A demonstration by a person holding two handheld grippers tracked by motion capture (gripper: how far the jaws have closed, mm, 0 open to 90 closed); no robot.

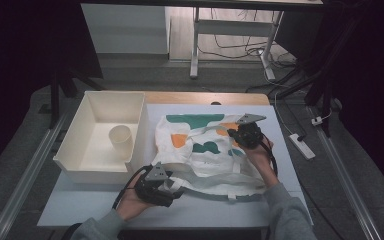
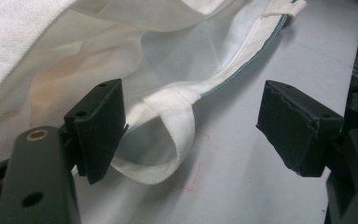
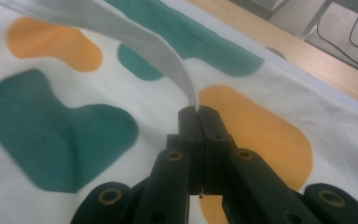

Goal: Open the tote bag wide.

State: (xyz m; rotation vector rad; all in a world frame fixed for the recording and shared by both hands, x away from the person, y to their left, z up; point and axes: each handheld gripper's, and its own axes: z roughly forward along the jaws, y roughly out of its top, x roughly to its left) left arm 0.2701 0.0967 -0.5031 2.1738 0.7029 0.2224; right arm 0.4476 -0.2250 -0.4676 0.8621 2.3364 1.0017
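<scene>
A white cloth bag [image 1: 207, 150] with green and orange patches lies flat on the white table mat. My right gripper [image 3: 198, 111] is shut on one white handle strap [image 3: 135, 39], which runs up and left from its tips above the printed cloth; in the high view this gripper [image 1: 241, 134] is over the bag's far right part. My left gripper [image 2: 191, 100] stands open at the bag's near edge [image 1: 176, 187]. The other handle's loop [image 2: 179, 126] lies on the mat between its jaws, close to the left pad, and the pads are not pressing on it.
A white open bin [image 1: 87, 150] stands left of the bag with a pale cup [image 1: 121, 141] upright in it. A wooden table edge [image 1: 205, 97] runs behind the mat. A power strip [image 1: 302, 145] and cables lie on the floor at the right.
</scene>
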